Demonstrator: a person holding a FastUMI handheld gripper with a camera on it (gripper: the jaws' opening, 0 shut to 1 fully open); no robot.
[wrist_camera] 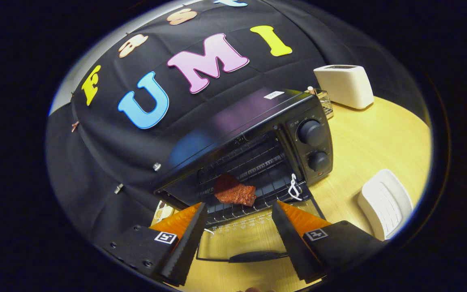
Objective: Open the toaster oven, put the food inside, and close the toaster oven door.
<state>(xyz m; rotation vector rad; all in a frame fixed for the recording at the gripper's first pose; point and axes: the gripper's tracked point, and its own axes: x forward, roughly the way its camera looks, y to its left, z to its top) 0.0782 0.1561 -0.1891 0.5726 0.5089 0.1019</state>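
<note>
One pale wooden table (379,142) carries everything here, backed by the booth's black cloth wall (108,162). On the table, beyond the toaster oven's (253,121) control side, stands a white pop-up toaster (345,85), with a small wire rack (326,103) between the two. A white ribbed dish (385,202) lies well apart, nearer the viewer on the same side.

The gripper (239,211) is held low in front of the oven mouth, aimed into the cavity and slightly downward. Its fingers stand wide apart and grip nothing; the lowered glass door (253,235) lies flat beneath and between them, and its dark handle (258,256) runs crosswise near the finger bases.

The food (233,191), a reddish-brown slab resembling a piece of meat, rests on the oven's wire shelf (253,178) just ahead of the fingertips, inside the opening and nearer the side away from the controls. Its long axis lies roughly crosswise to the fingers, along the oven's width, with the thicker end toward the two knobs (311,132). A white loop of cord (294,188) hangs at the opening's corner below those knobs.
</note>
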